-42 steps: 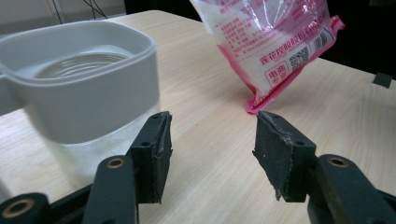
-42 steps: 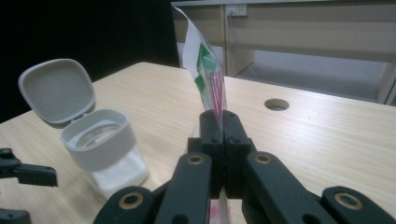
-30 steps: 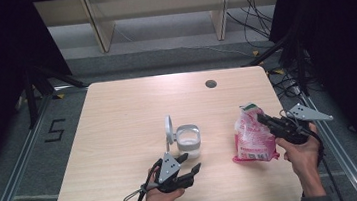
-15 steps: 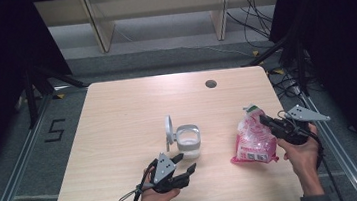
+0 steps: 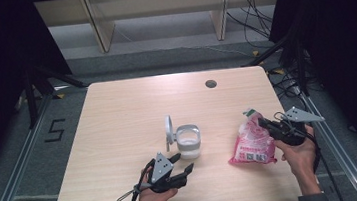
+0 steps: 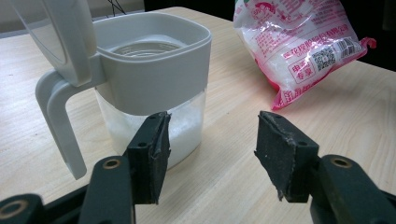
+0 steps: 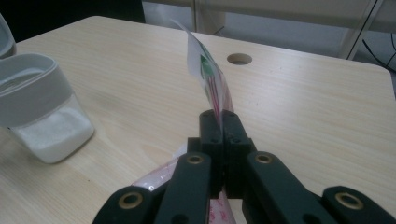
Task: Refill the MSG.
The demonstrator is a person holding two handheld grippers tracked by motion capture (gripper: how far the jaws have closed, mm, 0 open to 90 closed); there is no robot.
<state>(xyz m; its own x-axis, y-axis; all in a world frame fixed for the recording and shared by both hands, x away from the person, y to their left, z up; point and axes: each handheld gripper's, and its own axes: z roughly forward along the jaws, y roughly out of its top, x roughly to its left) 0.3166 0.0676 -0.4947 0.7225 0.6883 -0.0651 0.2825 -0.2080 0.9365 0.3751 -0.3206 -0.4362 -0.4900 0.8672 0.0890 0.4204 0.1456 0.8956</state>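
Observation:
A clear container (image 5: pixel 189 140) with a grey rim and handle stands at the table's middle, its lid (image 5: pixel 169 129) flipped up and white powder inside. My left gripper (image 5: pixel 184 162) lies just in front of it, open, with nothing between the jaws. In the left gripper view (image 6: pixel 212 123) the container (image 6: pixel 154 70) is close ahead, slightly to the left. A pink and white bag (image 5: pixel 253 143) lies to the right. My right gripper (image 5: pixel 264 123) is shut on the bag's top edge; the right gripper view (image 7: pixel 223 116) shows the thin bag edge (image 7: pixel 205 70) pinched between its jaws.
The light wood table (image 5: pixel 128 116) has a round cable hole (image 5: pixel 210 83) near its far edge. Shelving legs and cables lie on the floor beyond. The container (image 7: pixel 42 112) sits to the left in the right gripper view.
My left gripper has eased slightly left, away from the container, staying open. The right gripper and the bag have stayed put.

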